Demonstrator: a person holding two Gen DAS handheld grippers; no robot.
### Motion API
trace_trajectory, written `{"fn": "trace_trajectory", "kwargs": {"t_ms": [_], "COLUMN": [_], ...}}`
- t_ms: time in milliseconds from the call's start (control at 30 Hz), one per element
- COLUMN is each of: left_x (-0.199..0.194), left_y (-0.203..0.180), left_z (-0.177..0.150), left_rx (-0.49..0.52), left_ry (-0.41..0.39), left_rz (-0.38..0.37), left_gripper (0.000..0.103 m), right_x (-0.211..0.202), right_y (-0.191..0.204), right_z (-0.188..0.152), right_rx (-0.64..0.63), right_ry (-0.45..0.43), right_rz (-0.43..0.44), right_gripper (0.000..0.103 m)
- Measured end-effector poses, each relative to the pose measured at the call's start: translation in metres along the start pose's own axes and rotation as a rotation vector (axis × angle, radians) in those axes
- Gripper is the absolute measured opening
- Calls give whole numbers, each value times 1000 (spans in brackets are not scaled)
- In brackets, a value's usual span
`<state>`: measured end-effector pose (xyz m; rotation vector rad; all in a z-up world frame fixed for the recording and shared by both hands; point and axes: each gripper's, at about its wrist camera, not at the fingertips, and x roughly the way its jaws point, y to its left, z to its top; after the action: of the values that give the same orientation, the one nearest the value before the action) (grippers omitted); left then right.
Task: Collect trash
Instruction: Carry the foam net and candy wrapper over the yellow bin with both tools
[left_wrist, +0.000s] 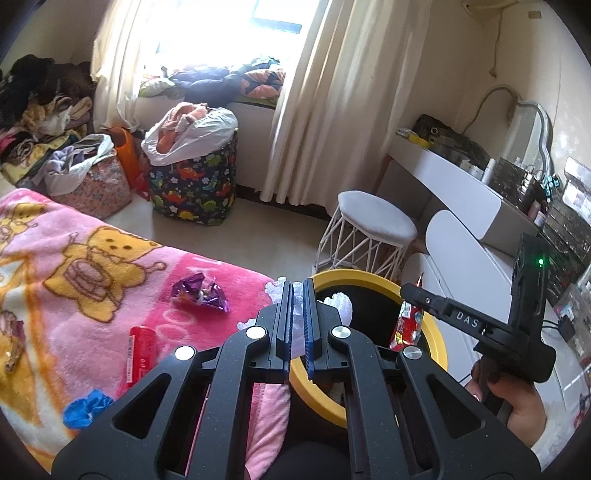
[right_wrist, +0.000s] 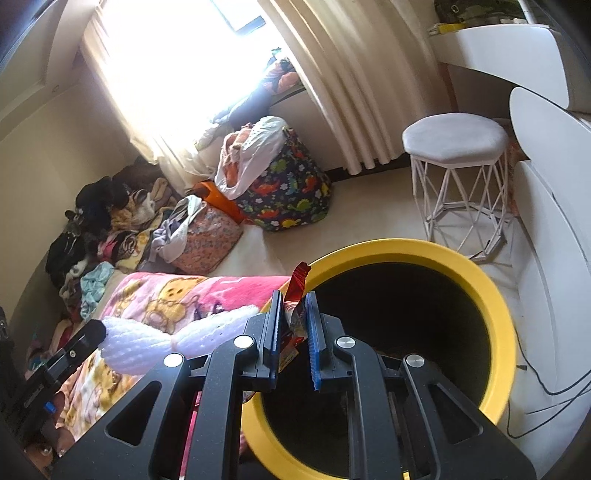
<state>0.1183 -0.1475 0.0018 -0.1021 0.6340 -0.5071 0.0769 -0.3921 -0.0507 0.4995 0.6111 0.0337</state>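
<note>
- Left wrist view: the left gripper (left_wrist: 298, 295) has its jaws narrow, pinching a piece of white foam wrap (left_wrist: 341, 303) that shows beyond and to either side of the fingertips.
- The yellow bin (left_wrist: 432, 332) sits directly ahead of and below the tips; its rim is just past them.
- To the right of the left tongs, the right gripper (left_wrist: 410, 291) hangs a red snack wrapper (left_wrist: 406, 325) over the bin opening.
- To the left, on the pink blanket (left_wrist: 74, 258), uncollected trash lies: a purple wrapper (left_wrist: 201, 293), a red tube (left_wrist: 140, 349) and a blue scrap (left_wrist: 86, 408).
- Right wrist view: the right gripper (right_wrist: 291, 306) holds the red snack wrapper (right_wrist: 295, 299) between nearly closed jaws, over the near-left rim of the yellow bin (right_wrist: 498, 314).
- The foam wrap (right_wrist: 177, 336) lies to the left, held by the left gripper (right_wrist: 94, 332).
- The bin interior is dark; contents cannot be told.
- Recommended procedure: move each item past the rim and centre it over the opening before releasing, since the wrapper is close to the edge and could fall outside.
</note>
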Motion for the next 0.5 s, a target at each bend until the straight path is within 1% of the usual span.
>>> {"fn": "trace_trajectory", "kwargs": {"t_ms": [500], "left_x": [18], "left_y": [-16], "left_z": [-13], "left_rx": [32], "left_ry": [47], "left_rz": [-23], "left_gripper": [2], "right_x": [4], "right_y": [-22], "right_z": [-2], "right_rx": [23], "right_ry": [-7], "right_rz": [-70], "right_gripper": [13]}}
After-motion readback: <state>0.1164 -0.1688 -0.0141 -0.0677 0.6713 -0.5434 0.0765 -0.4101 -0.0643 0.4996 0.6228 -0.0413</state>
